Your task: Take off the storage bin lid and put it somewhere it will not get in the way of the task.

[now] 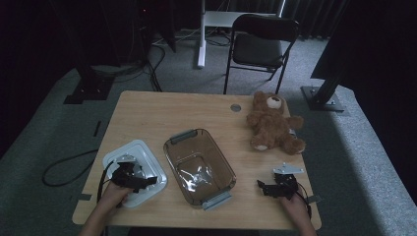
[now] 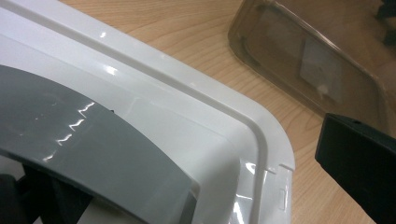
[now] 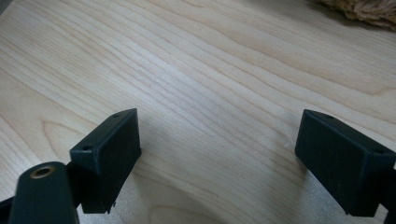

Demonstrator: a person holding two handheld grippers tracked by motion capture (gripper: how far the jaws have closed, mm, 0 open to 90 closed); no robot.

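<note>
High view is showing the left gripper [image 1: 147,181] spreading wide over the white lid [image 1: 142,151]; the right gripper [image 1: 262,187] is resting spread on the table [image 1: 157,113].

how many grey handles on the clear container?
2. On the clear container: one grey handle at the far end, one grey handle at the near end, toward the table edge. Further ones could be hidden; none seen.

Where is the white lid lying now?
In the high view, the white lid lies on the table's near-left part, just left of the brown container, under the left gripper.
</note>
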